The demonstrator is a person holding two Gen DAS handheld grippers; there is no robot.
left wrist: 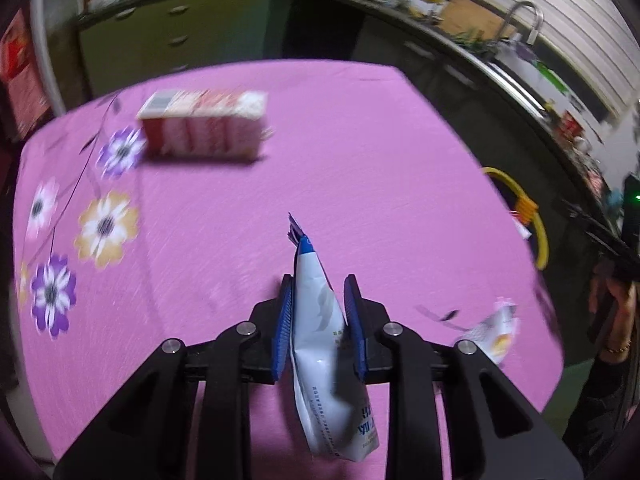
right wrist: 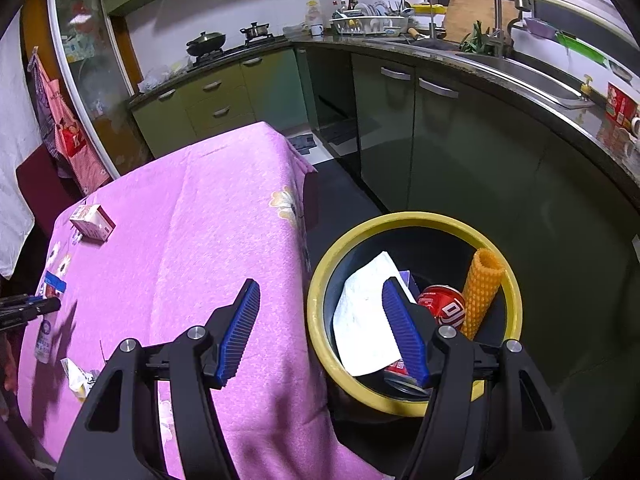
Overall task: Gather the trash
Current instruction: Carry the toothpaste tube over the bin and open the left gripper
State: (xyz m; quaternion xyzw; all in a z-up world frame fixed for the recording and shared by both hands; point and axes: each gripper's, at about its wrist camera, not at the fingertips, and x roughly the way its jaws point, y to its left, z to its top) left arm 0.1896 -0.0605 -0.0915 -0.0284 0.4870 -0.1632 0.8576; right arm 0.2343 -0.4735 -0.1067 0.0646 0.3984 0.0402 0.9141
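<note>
Left gripper: we see the blue pads pinching a white-and-blue wrapper; both pads press on its flattened sides.
Wrapper and fingers: the wrapper runs along the line of the fingers, its torn tip poking out past the fingertips and its wider printed end hanging below the jaws, clear of the pink tablecloth.
Left of the grip: a red-and-white carton lies on its side far up the cloth, near the flower print, well apart from us.
Right of the grip: a small crumpled wrapper lies on the cloth close to the table's right edge; beyond that edge we see part of the yellow rim of the bin.
Step in hand: we judge that we are carrying the pinched wrapper to the bin.
Doing it well: we should keep the squeeze firm, since the film is thin and slippery, carry it over the table edge until the hanging end sits inside the rim, and only then let go.
Right gripper: its fingers are spread with nothing between them, hovering over the table edge and the bin's rim.
Bin contents: white paper, a red can and an orange foam sleeve lie inside.
</note>
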